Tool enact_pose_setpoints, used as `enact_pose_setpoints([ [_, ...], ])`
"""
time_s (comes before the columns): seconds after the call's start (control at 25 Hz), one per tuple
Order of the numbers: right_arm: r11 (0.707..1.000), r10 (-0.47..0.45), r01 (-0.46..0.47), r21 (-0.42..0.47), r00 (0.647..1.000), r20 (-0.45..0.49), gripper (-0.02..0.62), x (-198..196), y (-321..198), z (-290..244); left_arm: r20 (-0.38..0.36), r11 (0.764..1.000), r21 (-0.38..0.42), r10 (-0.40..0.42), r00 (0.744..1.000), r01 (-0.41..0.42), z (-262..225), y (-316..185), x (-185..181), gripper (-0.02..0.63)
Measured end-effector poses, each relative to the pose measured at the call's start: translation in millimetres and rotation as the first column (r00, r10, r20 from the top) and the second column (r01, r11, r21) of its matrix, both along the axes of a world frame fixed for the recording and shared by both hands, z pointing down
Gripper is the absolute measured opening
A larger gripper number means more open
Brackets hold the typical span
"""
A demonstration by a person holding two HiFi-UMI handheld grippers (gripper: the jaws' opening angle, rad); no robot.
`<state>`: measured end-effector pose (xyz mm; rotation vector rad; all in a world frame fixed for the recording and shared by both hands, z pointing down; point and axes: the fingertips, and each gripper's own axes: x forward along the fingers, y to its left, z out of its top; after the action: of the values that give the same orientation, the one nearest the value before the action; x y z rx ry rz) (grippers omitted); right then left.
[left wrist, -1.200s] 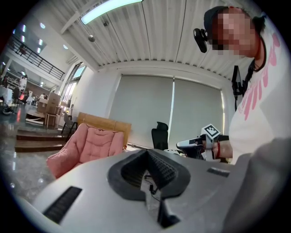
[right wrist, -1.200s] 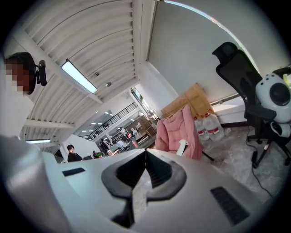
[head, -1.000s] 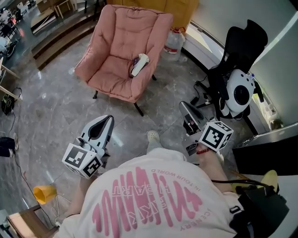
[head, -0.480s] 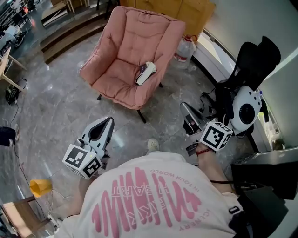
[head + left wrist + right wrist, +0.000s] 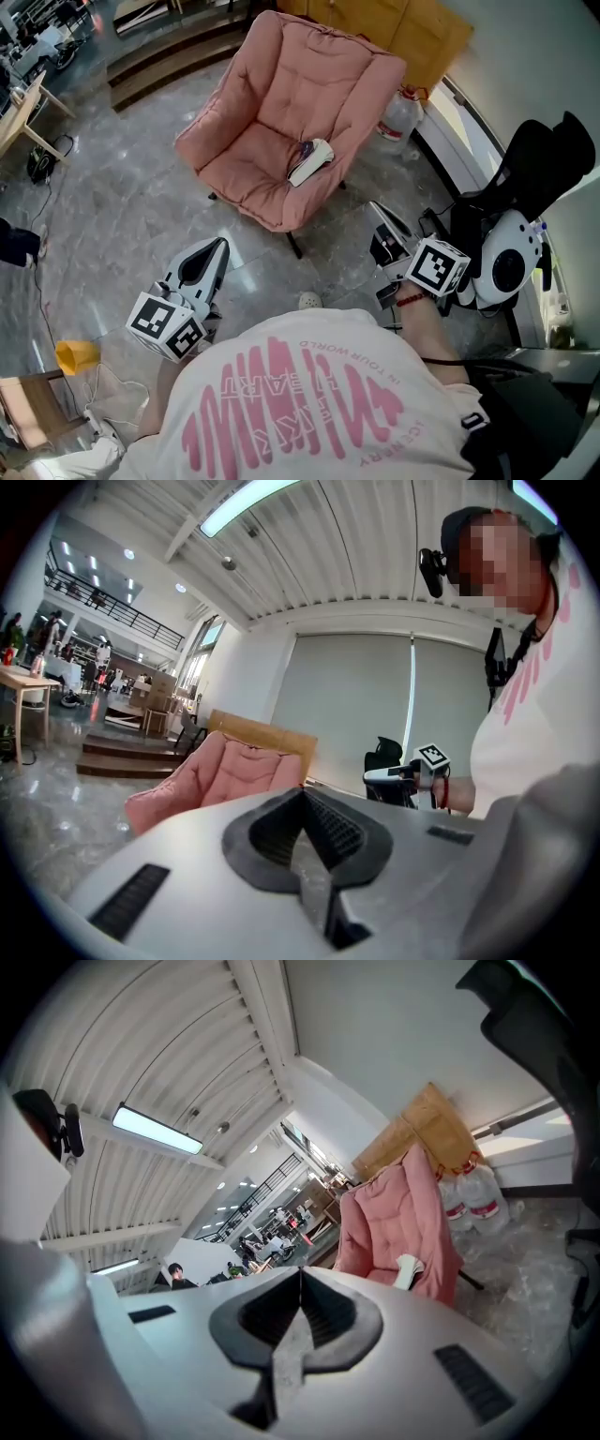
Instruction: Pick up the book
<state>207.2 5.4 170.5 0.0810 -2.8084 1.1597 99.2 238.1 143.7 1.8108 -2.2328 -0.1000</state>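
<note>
One chair, one book nearer; left gripper, right gripper, jaws together, empty.

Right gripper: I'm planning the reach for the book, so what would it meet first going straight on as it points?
Most likely the pink armchair, near the edge where the book lies. The right gripper aims about at that edge, so it might slip just past; depth is unclear.

Pink print is spotted upside down on the back of the white T-shirt: "IN TOUR WORLD" is read in small letters. The big lettering beside it is not made out. The red label on the water bottle is too small.
</note>
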Motion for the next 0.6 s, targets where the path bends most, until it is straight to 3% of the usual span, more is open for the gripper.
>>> enact_pose_setpoints([
  [0.16, 1.0, 0.002, -0.002, -0.012, 0.998, -0.064, 0.012, -13, -22, 10, 0.003, 0.999, -0.005, -0.052, 0.999, 0.052, 2, -8, -9, 0.009],
  [0.6, 0.992, -0.124, 0.124, -0.013, 0.992, -0.008, 0.012, -54, -52, 14, -0.047, 0.993, -0.001, -0.118, 0.992, 0.118, 20, -41, -24, 0.009],
])
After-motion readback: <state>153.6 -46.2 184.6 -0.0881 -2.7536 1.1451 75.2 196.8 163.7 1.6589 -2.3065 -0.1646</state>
